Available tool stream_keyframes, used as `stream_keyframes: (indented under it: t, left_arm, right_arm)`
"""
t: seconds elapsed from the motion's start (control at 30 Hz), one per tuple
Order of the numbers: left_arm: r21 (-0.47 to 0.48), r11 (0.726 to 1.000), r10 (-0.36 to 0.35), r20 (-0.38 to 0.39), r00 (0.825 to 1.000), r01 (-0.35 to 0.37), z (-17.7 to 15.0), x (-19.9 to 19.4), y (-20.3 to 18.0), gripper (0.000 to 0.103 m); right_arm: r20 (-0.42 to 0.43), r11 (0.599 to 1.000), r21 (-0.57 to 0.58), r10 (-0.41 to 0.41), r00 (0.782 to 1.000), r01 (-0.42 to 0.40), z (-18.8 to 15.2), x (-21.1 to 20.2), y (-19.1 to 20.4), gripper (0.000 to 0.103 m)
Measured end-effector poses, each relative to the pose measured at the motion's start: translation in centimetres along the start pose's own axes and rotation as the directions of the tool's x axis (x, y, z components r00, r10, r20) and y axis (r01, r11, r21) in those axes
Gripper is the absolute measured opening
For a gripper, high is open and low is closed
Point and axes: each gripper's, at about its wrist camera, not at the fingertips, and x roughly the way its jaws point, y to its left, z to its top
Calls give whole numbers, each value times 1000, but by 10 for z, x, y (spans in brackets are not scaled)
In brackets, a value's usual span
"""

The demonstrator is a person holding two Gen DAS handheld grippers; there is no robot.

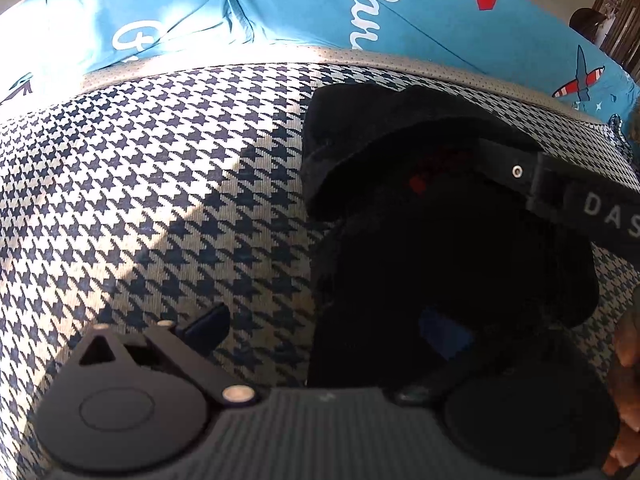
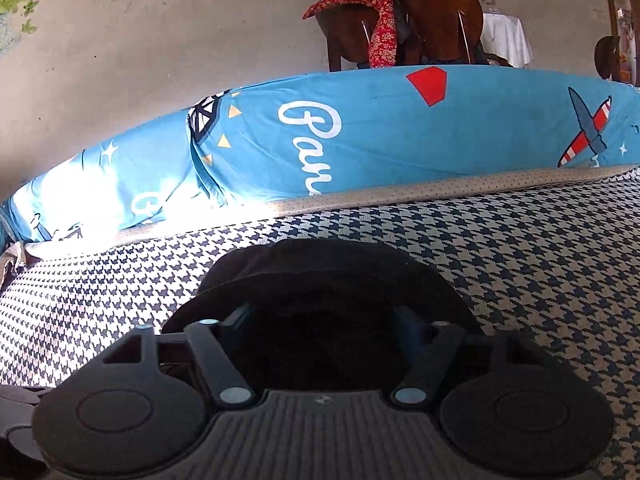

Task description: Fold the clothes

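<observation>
A small black garment (image 1: pixel 400 152) lies bunched on the houndstooth-covered surface (image 1: pixel 160 184), right of centre in the left wrist view. My left gripper (image 1: pixel 324 332) is open and wide. Its left fingertip (image 1: pixel 208 326) is over the houndstooth cloth, and its right one is over the garment's near part. My other gripper's black body comes in from the right above the garment. In the right wrist view the black garment (image 2: pixel 320 272) fills the space between and beyond the spread fingers of my right gripper (image 2: pixel 322 320), which stands open low over it.
A blue printed pillow or quilt (image 2: pixel 400 132) with white lettering and a plane motif lies along the far edge of the surface. Behind it are a wall, a wooden chair (image 2: pixel 436 20) draped with red cloth, and a hand (image 1: pixel 628 364) at the right edge.
</observation>
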Motion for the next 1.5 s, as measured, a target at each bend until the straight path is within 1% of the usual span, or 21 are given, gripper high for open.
stream_keyframes:
  t: [0.03,0.07,0.1,0.13,0.2,0.3,0.37,0.4,0.47,0.53,0.57,0.67,0.7,0.73,0.83,0.9,1.0,1.03,1.1,1.27,1.5]
  left_arm:
    - [3,1000,4,3,1000,-4,-1,0,-1,103]
    - [6,1000,8,6,1000,-8,-1,-1,-1,103]
    - [8,1000,10,8,1000,-10,-2,-1,-1,103]
    - [12,1000,13,10,1000,-13,-3,-2,-2,103]
    - [19,1000,23,15,1000,-24,-4,-3,-3,103]
    - [19,999,43,24,999,-43,-6,-3,-2,103]
    - [11,999,50,23,999,-50,-7,-3,1,103]
    - [4,999,52,21,998,-52,-7,-2,2,103]
    - [-5,998,59,21,998,-59,-7,-3,5,103]
    - [-12,998,64,22,998,-64,-7,-3,7,103]
    - [-15,998,67,23,997,-66,-7,-4,7,103]
    - [-21,997,73,27,997,-72,-8,-4,8,103]
    - [-22,997,74,28,997,-73,-9,-5,8,103]
    - [-24,997,75,28,997,-74,-9,-5,7,103]
    - [-29,997,76,29,997,-75,-10,-4,7,103]
    - [-30,997,74,32,997,-73,-11,-5,6,103]
    - [-34,997,71,37,997,-70,-10,-6,6,103]
    - [-38,997,70,37,997,-69,-10,-6,7,103]
    - [-45,997,69,36,997,-68,-10,-7,7,103]
    - [-46,996,80,42,996,-78,-10,-8,4,103]
    - [-64,995,73,30,997,-71,-9,-6,7,103]
  right_arm:
    - [-3,1000,10,-7,1000,7,-1,0,-2,43]
    - [-3,1000,20,-14,1000,14,-1,-1,-4,29]
    - [7,999,32,-20,1000,20,0,-3,-6,20]
    - [22,999,42,-22,1000,21,1,-8,-8,19]
    - [61,997,66,-30,998,26,3,-18,-12,13]
    - [114,994,80,-81,990,73,5,-31,-16,9]
    - [134,986,112,-140,981,125,6,-38,-23,3]
    - [142,979,132,-173,975,154,6,-42,-28,3]
    - [147,962,171,-240,960,214,7,-48,-41,3]
    - [127,943,219,-281,951,249,7,-53,-56,3]
    - [116,937,240,-289,950,255,7,-56,-63,3]
    - [88,943,282,-212,973,179,3,-58,-77,5]
    - [91,949,277,-181,979,150,2,-58,-77,5]
    - [93,955,273,-150,984,120,1,-58,-76,6]
    - [96,968,242,-96,991,71,0,-55,-67,20]
    - [99,975,219,-69,993,46,0,-52,-60,42]
    - [137,982,187,-32,990,6,2,-51,-49,57]
    - [148,985,171,-21,989,-4,3,-50,-44,61]
    - [167,990,136,-2,986,-21,5,-47,-36,77]
    - [162,999,38,-25,986,19,8,-27,-18,81]
    - [106,1000,-3,-24,994,25,8,2,-4,80]
